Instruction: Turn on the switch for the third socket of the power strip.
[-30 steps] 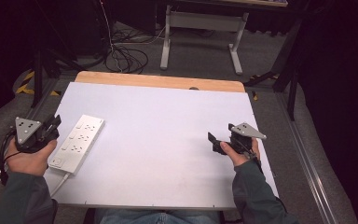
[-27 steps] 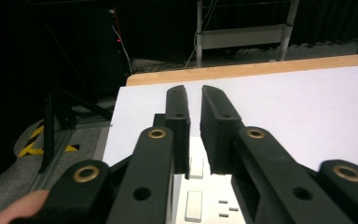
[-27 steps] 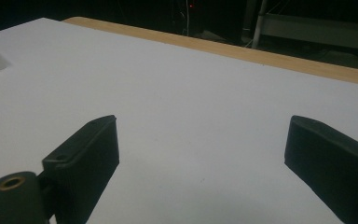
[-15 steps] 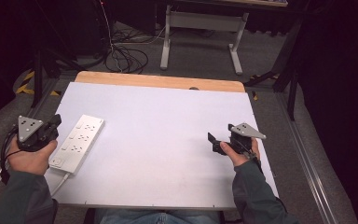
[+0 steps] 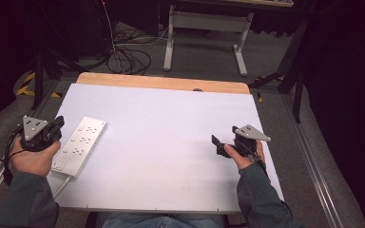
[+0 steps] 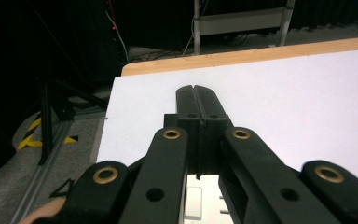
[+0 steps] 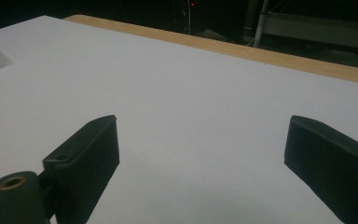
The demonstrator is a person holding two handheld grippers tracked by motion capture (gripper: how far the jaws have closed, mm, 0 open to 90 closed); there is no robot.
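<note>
Left gripper (image 5: 52,129) had edged slightly closer to power strip (image 5: 79,146), jaws pressed together, hovering just left of strip. Right gripper (image 5: 218,145) stayed far right of strip, jaws spread, empty. Strip untouched; likely approach starting.

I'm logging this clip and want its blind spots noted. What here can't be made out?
- Power strip: high view, its near end and cord pass behind the left hand; whether it is plugged in cannot be told.
- Power strip sockets: left gripper view, hidden under the shut left gripper.
- Power strip: right gripper view, cut by the left edge beyond the open right gripper.
</note>
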